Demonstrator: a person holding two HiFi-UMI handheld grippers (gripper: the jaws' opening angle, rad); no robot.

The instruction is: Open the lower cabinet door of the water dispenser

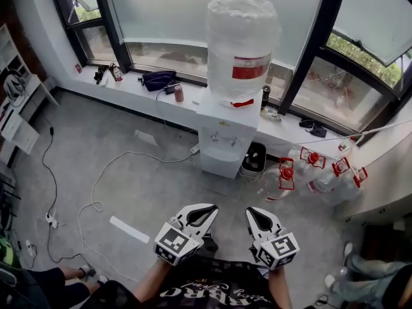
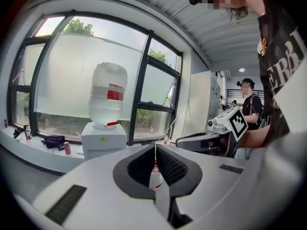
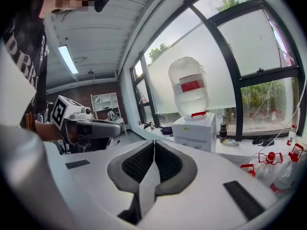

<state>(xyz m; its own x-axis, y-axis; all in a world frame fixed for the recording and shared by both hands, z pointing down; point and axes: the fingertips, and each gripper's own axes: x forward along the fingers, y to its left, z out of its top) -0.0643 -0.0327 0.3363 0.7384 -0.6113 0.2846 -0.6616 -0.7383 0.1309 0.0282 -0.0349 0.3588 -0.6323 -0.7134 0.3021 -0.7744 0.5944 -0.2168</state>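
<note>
We've not begun: water dispenser (image 1: 226,131) well apart, lower cabinet door (image 1: 221,158) shut; left gripper (image 1: 200,214), right gripper (image 1: 259,217) clenched (both empty).

Only legible txt: big white letters on person's black shirt (image 2: 283,56), approx. "ERRI" in left gripper view, rest cut off. Red label (image 1: 251,67) on water bottle (image 1: 241,37) & yellow sticker (image 2: 102,139) on dispenser (image 2: 96,150), far by the windows: too small to read.
</note>
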